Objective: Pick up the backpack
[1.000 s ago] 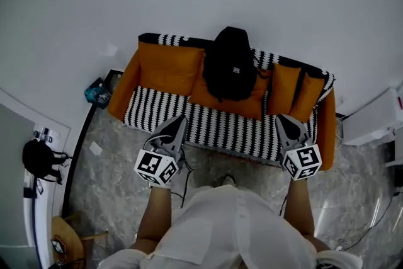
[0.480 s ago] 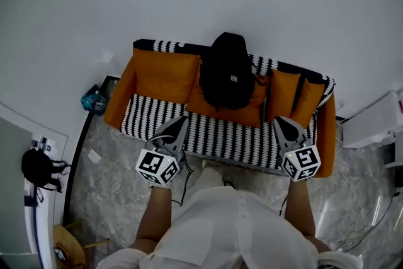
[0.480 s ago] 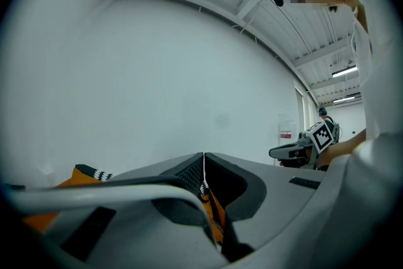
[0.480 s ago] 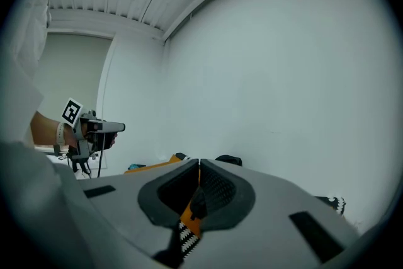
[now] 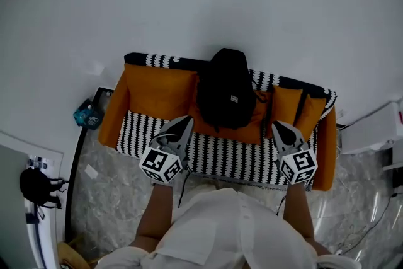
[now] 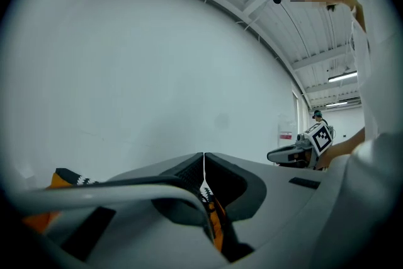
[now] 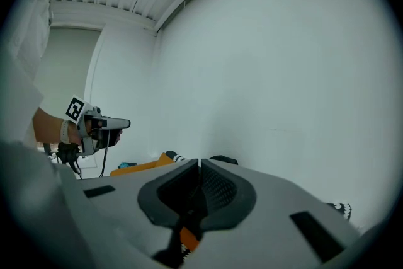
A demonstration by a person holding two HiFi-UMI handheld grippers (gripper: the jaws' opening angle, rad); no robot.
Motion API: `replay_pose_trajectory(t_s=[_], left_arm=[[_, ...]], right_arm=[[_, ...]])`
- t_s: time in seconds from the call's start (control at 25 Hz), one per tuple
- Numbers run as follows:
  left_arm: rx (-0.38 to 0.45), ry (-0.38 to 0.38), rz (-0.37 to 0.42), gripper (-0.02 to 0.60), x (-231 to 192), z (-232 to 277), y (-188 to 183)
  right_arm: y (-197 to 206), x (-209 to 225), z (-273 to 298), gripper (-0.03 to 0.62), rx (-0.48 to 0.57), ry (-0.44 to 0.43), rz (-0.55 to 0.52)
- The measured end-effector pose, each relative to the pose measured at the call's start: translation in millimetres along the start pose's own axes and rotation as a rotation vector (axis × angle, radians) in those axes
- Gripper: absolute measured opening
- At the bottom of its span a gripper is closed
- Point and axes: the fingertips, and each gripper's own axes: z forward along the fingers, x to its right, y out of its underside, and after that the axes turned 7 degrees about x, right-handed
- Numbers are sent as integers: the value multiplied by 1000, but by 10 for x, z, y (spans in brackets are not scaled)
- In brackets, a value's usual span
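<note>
Backpack [image 5: 227, 88] upright on the striped sofa [image 5: 141, 129] — leaning on orange cushions [image 5: 154, 90].
Left gripper [image 5: 186, 119] and right gripper [image 5: 277, 126] — jaws pressed together, both empty, apart from the backpack.

A white short-sleeved shirt [image 5: 233, 230] covers the person. The grey wedge-shaped left hand-held gripper [image 5: 186, 118] and right hand-held gripper [image 5: 276, 125] each bear a white cube with black square markers [image 5: 160, 164] at six o'clock. A thin black cable [image 5: 183, 186] hangs from the left one.

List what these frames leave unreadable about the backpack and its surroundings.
- Head view: the print on the backpack is too small to read, and its straps are lost in the black fabric.
- Left gripper view: backpack hidden behind the left gripper itself.
- Head view: teal object beside the sofa too small to identify.
</note>
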Motion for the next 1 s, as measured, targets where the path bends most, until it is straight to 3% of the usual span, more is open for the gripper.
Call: replay_pose_trajectory(t_s=[0.6,1.0], left_arm=[[-79,123,-32,25,-838,897,319],[-123,126,-78,25,-1066,1155,635]], right_arm=[[245,203,1114,21,-55,50,38],[632,207,1533,21,-126,4,98]])
